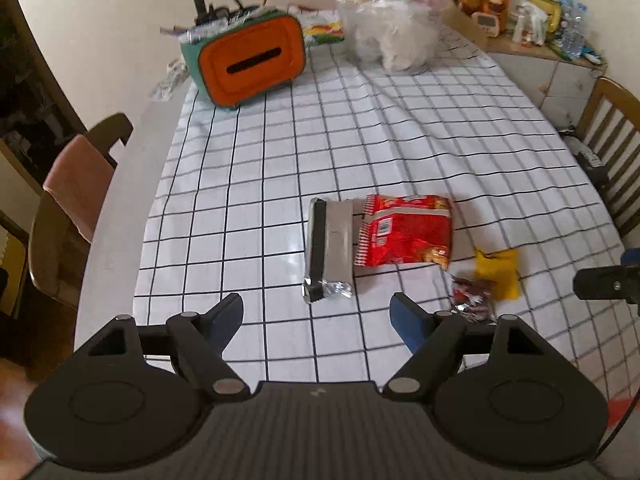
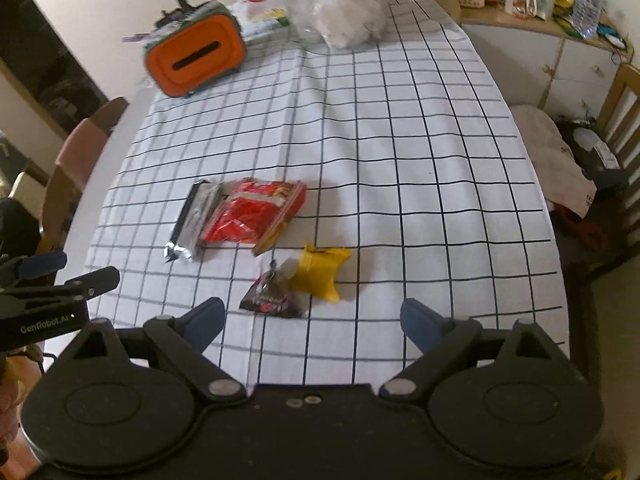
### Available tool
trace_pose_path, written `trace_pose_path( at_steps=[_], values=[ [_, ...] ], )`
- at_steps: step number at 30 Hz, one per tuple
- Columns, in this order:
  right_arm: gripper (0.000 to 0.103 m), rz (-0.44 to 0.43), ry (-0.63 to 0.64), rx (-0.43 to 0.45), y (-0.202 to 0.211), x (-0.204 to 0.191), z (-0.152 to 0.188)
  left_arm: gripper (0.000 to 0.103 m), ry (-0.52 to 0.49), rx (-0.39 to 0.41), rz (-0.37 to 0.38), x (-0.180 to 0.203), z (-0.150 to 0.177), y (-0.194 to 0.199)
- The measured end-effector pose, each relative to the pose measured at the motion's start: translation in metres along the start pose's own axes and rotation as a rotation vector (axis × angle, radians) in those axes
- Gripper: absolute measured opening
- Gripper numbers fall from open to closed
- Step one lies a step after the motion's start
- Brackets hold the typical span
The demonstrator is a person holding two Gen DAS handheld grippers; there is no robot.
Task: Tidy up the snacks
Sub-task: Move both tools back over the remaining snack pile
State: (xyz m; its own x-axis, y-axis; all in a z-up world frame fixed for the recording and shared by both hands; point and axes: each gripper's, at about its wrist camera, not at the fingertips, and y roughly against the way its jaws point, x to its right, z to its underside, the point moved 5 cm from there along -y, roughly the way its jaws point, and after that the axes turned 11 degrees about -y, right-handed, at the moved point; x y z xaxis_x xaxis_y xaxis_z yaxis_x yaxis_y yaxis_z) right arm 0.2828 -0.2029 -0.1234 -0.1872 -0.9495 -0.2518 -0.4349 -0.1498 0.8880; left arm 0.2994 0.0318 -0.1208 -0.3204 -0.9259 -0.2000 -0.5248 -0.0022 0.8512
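Several snacks lie on the checked tablecloth (image 1: 280,152): a silver foil pack (image 1: 328,246) with a black stripe, a red snack bag (image 1: 406,230) touching its right side, a yellow packet (image 1: 498,268) and a small dark brown packet (image 1: 472,298). In the right wrist view I see the silver pack (image 2: 194,220), red bag (image 2: 256,214), yellow packet (image 2: 322,272) and brown packet (image 2: 272,300). My left gripper (image 1: 316,314) is open and empty, just short of the silver pack. My right gripper (image 2: 314,318) is open and empty, just short of the brown and yellow packets.
An orange and teal tissue box (image 1: 250,60) stands at the far left of the table, clear plastic bags (image 1: 394,28) behind the middle. A cluttered cabinet (image 1: 532,4) is at the far right. Chairs stand left (image 1: 76,184) and right (image 1: 612,140).
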Motion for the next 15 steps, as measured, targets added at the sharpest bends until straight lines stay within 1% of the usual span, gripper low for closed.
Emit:
trace_pose_path(
  at_steps=[5,9,15],
  values=[
    [0.094,0.02,-0.045,-0.028,-0.027,0.002,-0.012,0.08,0.023,-0.03,0.007,-0.012,-0.013,-0.032],
    [0.093,0.029,-0.085,-0.053,-0.049,0.002,-0.021,0.08,0.034,-0.049,-0.001,-0.015,-0.022,-0.055],
    [0.09,0.065,-0.106,-0.086,-0.081,0.0,-0.024,0.08,0.074,-0.087,-0.009,-0.022,-0.032,-0.09]
  ],
)
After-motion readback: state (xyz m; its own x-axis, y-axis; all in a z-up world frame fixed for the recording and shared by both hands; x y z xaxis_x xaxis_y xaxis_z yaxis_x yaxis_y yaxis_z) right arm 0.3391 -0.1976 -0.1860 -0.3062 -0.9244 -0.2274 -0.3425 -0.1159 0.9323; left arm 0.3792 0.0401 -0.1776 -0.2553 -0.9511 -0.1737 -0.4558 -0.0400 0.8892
